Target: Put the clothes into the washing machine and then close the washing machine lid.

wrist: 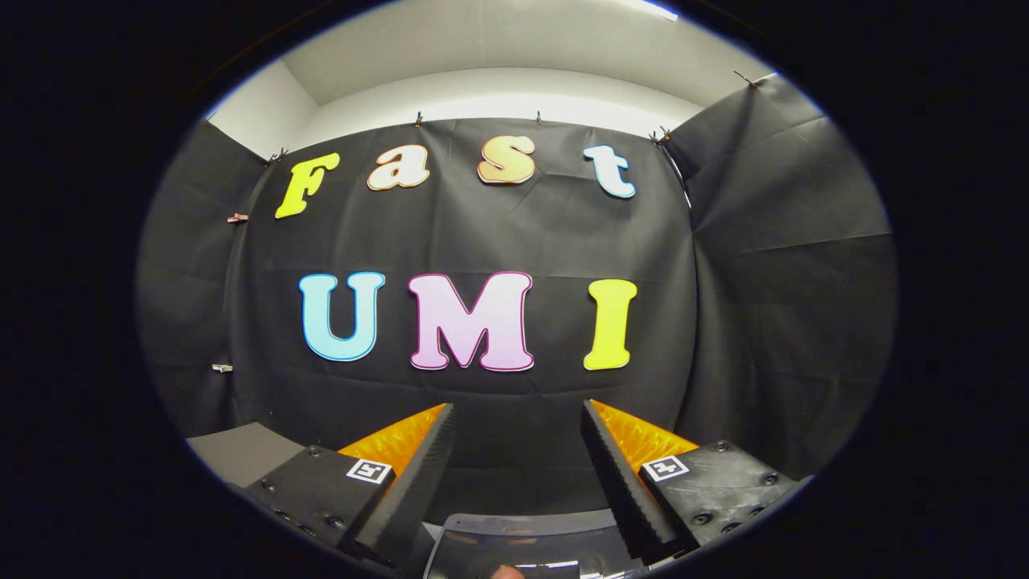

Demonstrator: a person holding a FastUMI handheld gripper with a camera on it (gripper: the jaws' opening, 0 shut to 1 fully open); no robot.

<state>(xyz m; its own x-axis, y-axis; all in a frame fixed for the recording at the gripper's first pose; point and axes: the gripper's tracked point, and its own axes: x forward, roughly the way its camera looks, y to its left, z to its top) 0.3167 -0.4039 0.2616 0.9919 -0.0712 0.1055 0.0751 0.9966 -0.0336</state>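
Hand-held gripper (518, 450) held level, aimed at booth wall, fingers wide apart w/ nothing between, clear lid (522, 535) just below fingers

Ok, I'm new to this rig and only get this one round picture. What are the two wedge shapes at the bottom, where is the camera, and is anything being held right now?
The camera rides on a handheld gripper that a person carries, and it looks forward along the two fingers. Those are the wedge shapes you see: ridged pads on the inner sides, mounted on blocks with small square markers. They stand apart with nothing between them, so the gripper is open and holds nothing. Ahead of them hangs the booth's black cloth wall. Low down between the fingers sits a clear, glossy curved piece, possibly the washing machine's lid, though I cannot tell for sure. A grey surface shows beside the left finger. I can make out no clothes from here.
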